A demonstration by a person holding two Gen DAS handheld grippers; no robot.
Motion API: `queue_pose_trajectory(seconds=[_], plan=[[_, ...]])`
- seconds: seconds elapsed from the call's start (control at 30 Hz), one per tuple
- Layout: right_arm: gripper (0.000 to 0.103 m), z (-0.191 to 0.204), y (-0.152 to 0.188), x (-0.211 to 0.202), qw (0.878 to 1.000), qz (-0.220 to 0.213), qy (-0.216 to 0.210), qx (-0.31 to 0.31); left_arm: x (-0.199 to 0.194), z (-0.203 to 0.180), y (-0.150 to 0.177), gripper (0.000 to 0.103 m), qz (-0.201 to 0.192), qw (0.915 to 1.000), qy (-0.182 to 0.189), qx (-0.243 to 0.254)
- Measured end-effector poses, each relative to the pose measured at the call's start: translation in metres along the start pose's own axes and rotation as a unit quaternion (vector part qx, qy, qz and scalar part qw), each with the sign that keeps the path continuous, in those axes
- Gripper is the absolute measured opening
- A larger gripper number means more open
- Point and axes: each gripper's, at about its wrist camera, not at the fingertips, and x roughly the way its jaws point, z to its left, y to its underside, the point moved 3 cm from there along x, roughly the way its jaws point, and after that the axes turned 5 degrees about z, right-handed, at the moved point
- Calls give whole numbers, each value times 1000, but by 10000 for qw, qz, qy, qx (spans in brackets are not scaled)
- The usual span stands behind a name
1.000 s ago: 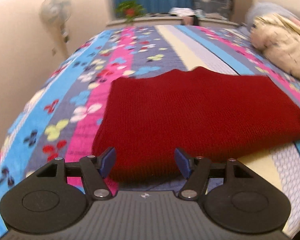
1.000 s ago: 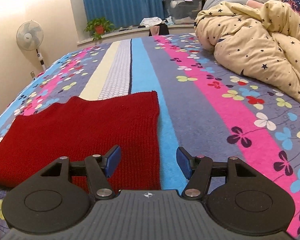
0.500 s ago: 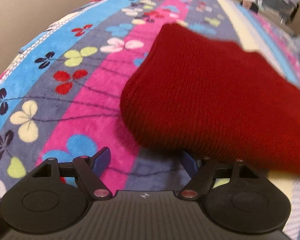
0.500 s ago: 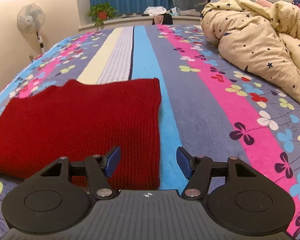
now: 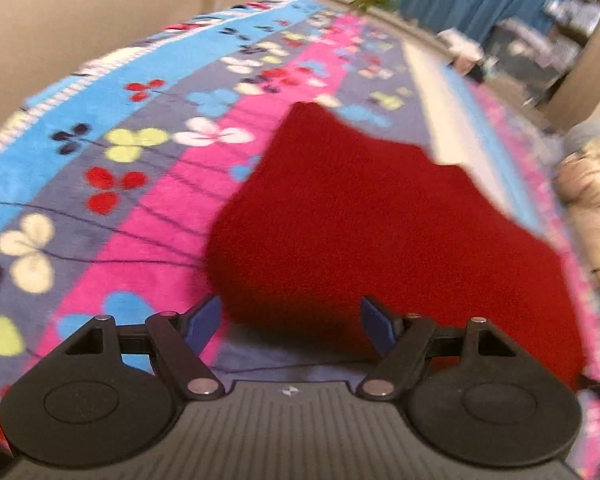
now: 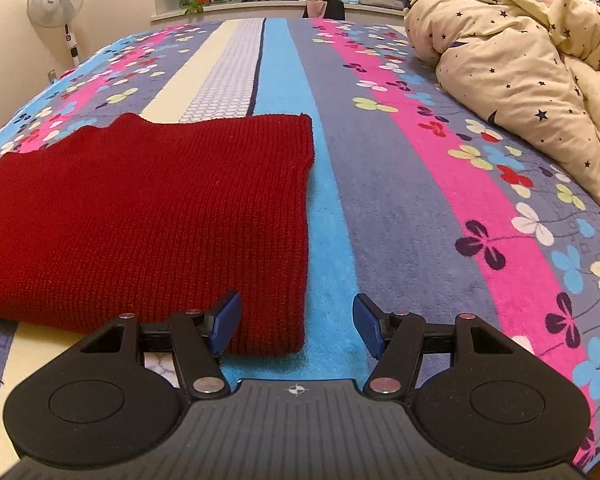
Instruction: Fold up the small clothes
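Presently my left gripper (image 5: 290, 326) and right gripper (image 6: 296, 328) both stand wide and empty, each straddling a near corner of the red sweater (image 6: 152, 216), which lies flat ahead on the bedspread (image 6: 400, 184), long axis running crosswise between them.

Both wrist views look low and close across the bed (image 6: 400, 184). Both share the red knit garment (image 5: 380, 232) ahead, seen from opposite corners.

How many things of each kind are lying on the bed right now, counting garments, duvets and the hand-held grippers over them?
Red knit garment: 1
Star-print duvet: 1
Hand-held grippers, left and right, both open: 2
Total: 4
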Motion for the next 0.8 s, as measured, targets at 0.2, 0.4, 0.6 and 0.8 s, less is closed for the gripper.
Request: queue_pose_trajectory(seconds=[0.2,0.4,0.6,0.8], plan=[[63,-6,-7,-8,9995,-245,156,117,36,10,-1,82,790,9928,470,-768],[63,-28,-14,-23,9975,-480,166,499,57,21,-15,84,830,9823,566,-1579],[63,-50,-14,-30,9962,-517,301,635,57,20,-20,57,488,9815,-113,-1849],[63,-72,-13,-39,9944,-627,327,781,29,-55,-29,16,-268,9886,-1405,-471]])
